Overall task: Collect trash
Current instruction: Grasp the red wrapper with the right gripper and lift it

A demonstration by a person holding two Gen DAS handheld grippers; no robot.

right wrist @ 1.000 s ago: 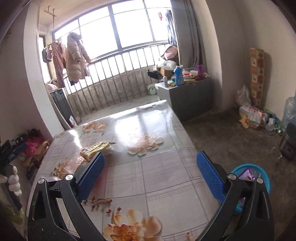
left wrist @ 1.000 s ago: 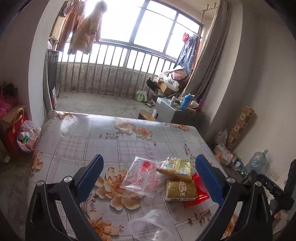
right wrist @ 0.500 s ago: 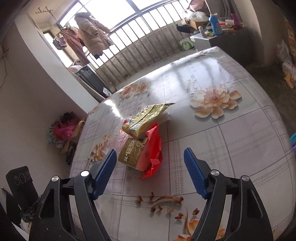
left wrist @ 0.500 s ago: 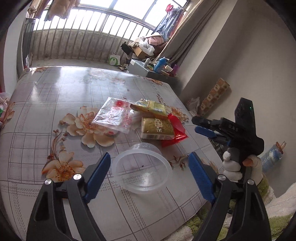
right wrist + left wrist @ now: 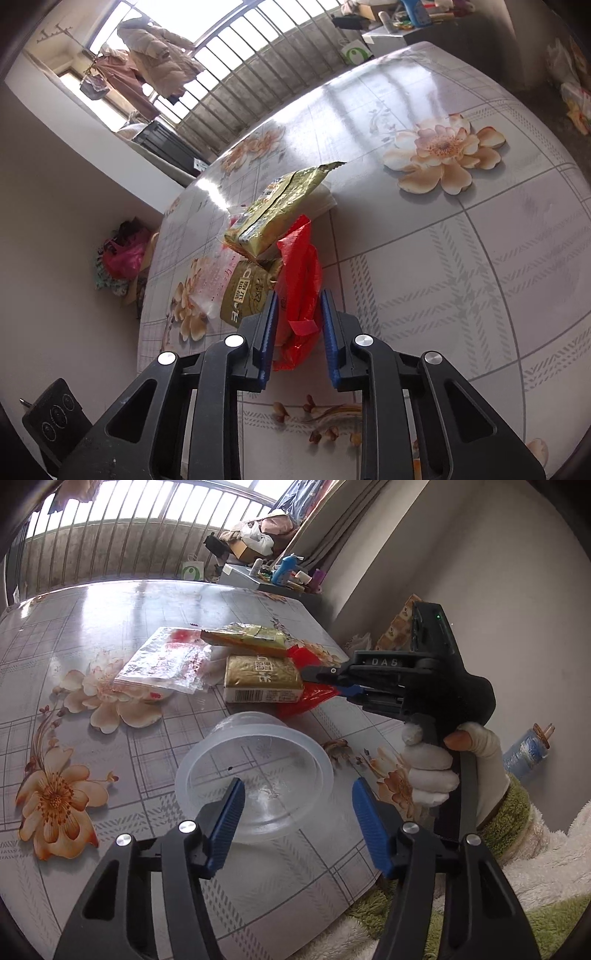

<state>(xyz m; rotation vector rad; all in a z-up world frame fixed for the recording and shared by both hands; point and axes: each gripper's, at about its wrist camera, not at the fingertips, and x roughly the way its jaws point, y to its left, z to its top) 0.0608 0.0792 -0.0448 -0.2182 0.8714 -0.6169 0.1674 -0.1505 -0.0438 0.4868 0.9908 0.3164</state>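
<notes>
A clear plastic tub stands on the flowered table. My left gripper is open, its blue pads on either side of the tub's near rim. Behind lie a clear bag with red print, a gold packet, a yellow-green packet and a red wrapper. My right gripper has narrowed around the red wrapper, the pads close to its sides; it also shows in the left wrist view. The gold packet lies just left of it.
A cabinet with bottles stands beyond the table's far end by the balcony railing. A water jug sits on the floor at right. Bags lie on the floor left of the table. The table's near edge runs under my left gripper.
Both grippers have dropped toward the table and narrowed. The left has closed in around the clear tub; the right has moved forward onto the red wrapper.
</notes>
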